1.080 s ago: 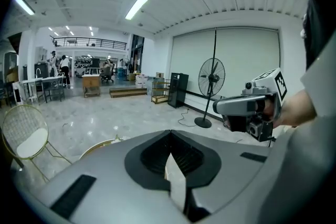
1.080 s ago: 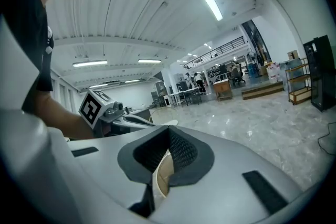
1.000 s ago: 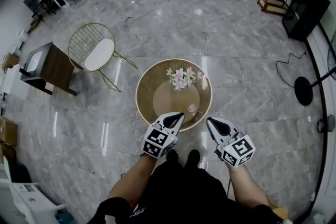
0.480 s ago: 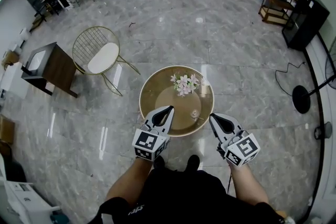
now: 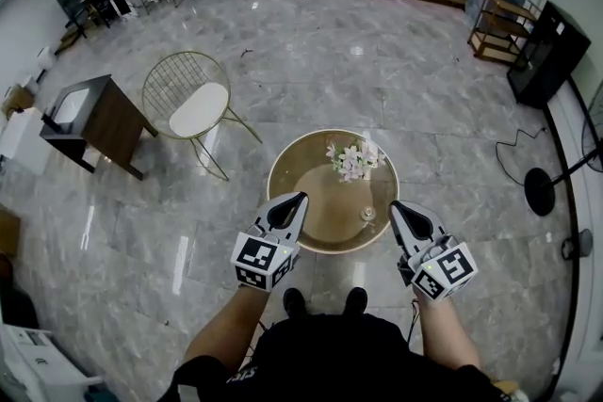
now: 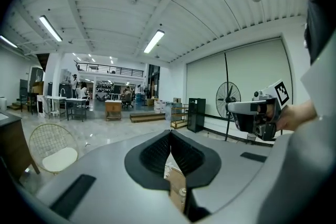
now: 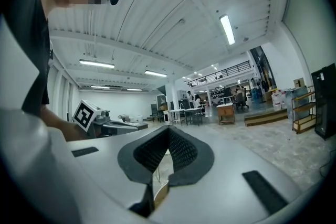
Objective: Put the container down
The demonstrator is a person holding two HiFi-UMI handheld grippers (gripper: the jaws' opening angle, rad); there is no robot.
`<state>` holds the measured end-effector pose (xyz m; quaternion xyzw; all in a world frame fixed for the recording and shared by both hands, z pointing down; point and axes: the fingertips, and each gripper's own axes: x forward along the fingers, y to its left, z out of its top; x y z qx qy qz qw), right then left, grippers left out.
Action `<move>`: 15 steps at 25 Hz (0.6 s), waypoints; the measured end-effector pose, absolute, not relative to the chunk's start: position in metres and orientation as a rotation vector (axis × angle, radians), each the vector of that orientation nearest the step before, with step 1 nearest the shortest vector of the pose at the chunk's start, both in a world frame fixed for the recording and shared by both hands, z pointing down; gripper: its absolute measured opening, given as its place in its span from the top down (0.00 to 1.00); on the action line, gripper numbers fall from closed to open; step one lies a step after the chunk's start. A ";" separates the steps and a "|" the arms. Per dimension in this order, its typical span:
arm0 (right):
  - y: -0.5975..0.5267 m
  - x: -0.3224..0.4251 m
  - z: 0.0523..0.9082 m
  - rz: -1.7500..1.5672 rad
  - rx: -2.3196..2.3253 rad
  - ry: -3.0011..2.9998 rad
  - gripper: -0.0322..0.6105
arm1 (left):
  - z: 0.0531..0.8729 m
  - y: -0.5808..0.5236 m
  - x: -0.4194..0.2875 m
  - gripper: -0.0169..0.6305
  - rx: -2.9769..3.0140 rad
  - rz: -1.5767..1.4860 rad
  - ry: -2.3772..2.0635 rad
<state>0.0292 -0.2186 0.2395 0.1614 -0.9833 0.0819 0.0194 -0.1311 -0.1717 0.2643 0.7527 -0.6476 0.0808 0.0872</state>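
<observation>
A small clear glass container (image 5: pixel 367 215) stands on the round brown table (image 5: pixel 301 202), at its near right part. A bunch of pink and white flowers (image 5: pixel 350 161) stands behind it. My left gripper (image 5: pixel 296 200) hangs at the table's near left edge, shut, nothing in it. My right gripper (image 5: pixel 399 206) is just right of the container, apart from it, shut and empty. In the left gripper view the left gripper (image 6: pixel 169 143) has its pads pressed together, and the right gripper (image 6: pixel 257 113) shows beside it. The right gripper view shows the right gripper (image 7: pixel 168 136) shut too.
A gold wire chair (image 5: pixel 193 104) with a white seat stands left of the table, with a dark wooden side table (image 5: pixel 89 122) beyond it. A fan stand (image 5: pixel 542 191) and its cable lie on the marble floor at the right. My shoes (image 5: pixel 320 301) are near the table.
The view has shifted: the table sits further right and lower in it. Both grippers have drawn back from over the table to its near edge, still shut.
</observation>
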 end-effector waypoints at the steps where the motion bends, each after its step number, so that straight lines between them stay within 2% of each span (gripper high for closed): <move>1: -0.212 0.022 0.239 0.254 0.493 -3.053 0.93 | 0.264 -0.167 -0.138 0.95 2.239 0.243 -1.933; 8: -0.192 -0.015 0.245 0.249 0.449 -3.039 0.93 | 0.266 -0.153 -0.175 0.95 2.225 0.226 -1.958; 15: -0.190 -0.023 0.235 0.228 0.438 -3.043 0.93 | 0.258 -0.147 -0.180 0.95 2.227 0.226 -1.970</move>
